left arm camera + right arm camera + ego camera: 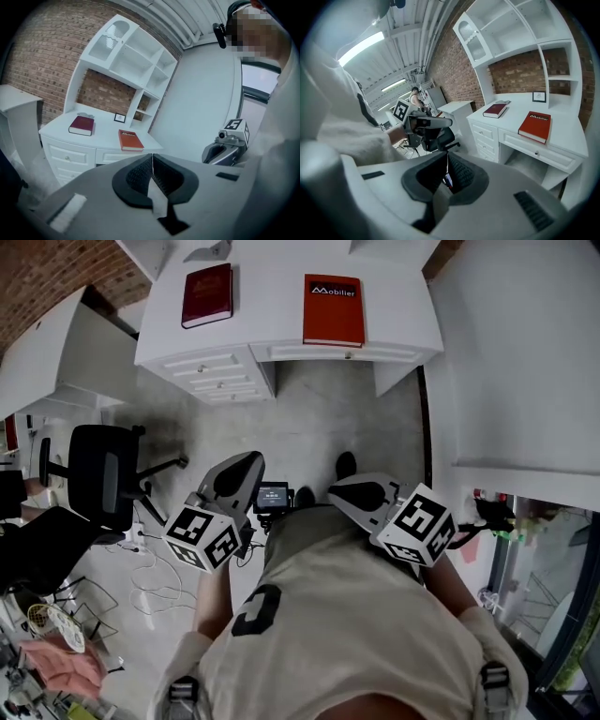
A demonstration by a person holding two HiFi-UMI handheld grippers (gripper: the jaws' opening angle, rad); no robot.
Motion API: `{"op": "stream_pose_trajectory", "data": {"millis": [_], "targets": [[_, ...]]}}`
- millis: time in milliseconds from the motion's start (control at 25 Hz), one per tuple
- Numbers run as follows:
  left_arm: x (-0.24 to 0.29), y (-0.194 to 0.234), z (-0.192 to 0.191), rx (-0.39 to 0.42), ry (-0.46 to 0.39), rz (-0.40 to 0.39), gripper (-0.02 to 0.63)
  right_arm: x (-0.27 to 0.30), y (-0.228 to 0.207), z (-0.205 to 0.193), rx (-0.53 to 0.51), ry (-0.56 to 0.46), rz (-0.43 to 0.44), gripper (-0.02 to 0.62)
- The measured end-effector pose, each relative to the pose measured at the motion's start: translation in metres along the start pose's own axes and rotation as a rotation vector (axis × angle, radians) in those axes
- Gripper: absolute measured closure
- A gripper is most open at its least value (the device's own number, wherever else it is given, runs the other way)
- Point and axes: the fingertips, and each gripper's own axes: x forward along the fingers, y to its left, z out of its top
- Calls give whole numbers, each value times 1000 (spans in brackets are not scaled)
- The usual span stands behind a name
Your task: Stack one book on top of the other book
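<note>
**Head view, with both gripper views; places are given from the white desk [272, 292].**

- **Left of the desk:** a black office chair [101, 474] stands on the concrete floor, well apart from it.
- **Desk top, left part:** a dark red book [207, 294] lies flat above the drawer stack.
- **Desk top, right of that:** an orange-red book [334, 309] lies flat above the knee gap, apart from the dark red one and not touching it. A small framed picture [120, 117] stands at the back of the desk, between the two books.
- **Well short of the desk front:** the person holds both tools at waist level.
  - The left gripper [152, 161] has its ribbed pads pressed together with nothing between them.
  - The right gripper [447, 164] is likewise closed and empty.

**Progress:** no part of the stacking appears done, since each book rests on its own patch of desk and neither tool is near either.

**Remaining steps, as judged from this layout:**
1. Approach the desk.
2. Open a pair of jaws.
3. Grip one book by an edge and lift it.
4. Lay it squarely on the other.
</note>
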Motion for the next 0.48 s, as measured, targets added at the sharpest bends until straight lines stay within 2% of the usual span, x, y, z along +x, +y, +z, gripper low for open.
{"op": "stream_pose_trajectory", "data": {"millis": [480], "targets": [[58,-8,41,37,11,32,601,-14,-71,32,-24,-57,45,591]]}}
